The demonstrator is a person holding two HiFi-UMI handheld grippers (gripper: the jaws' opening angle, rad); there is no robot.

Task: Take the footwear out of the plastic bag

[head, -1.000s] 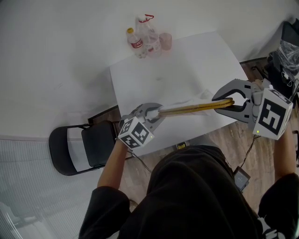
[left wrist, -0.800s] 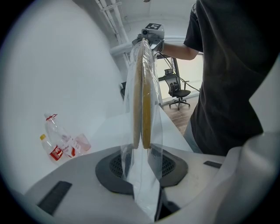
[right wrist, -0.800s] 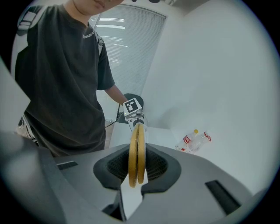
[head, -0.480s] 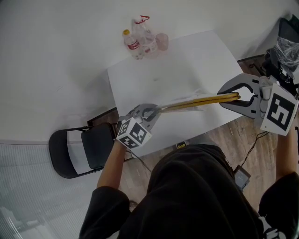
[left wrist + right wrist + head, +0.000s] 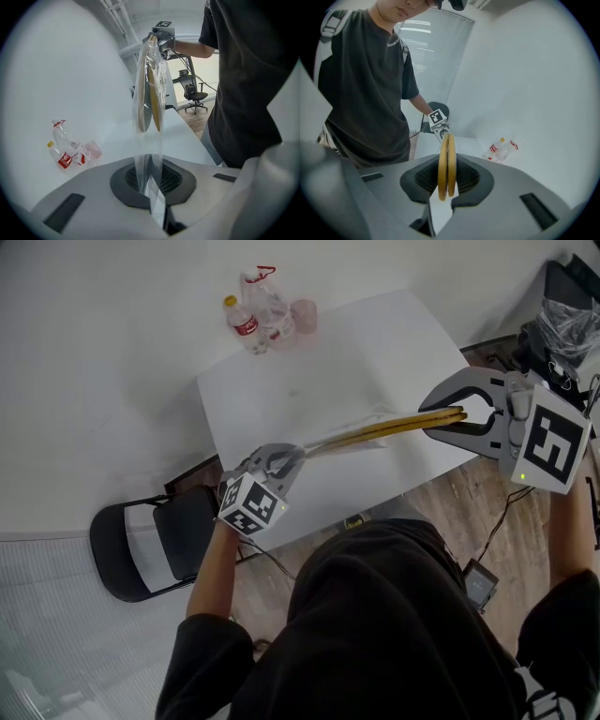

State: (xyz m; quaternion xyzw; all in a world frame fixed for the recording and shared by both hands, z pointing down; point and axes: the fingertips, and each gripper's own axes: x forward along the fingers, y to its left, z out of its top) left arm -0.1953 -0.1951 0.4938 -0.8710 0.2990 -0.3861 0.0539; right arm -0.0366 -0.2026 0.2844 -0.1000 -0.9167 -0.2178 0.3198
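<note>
Head view: footwear [image 5: 398, 427], a flat yellow pair, is held above the counter [image 5: 328, 362], long axis running left-right between the grippers. Left gripper [image 5: 279, 460] jaws are closed on the bag [image 5: 328, 441]. Right gripper [image 5: 448, 418] is clamped on the pair's right end.

Left gripper view: clear bag pinched between the jaws; footwear inside it, edge-on, pointing away toward the right gripper.

Right gripper view: jaws clamp both soles together, edge-on, pointing at the left gripper.
</note>
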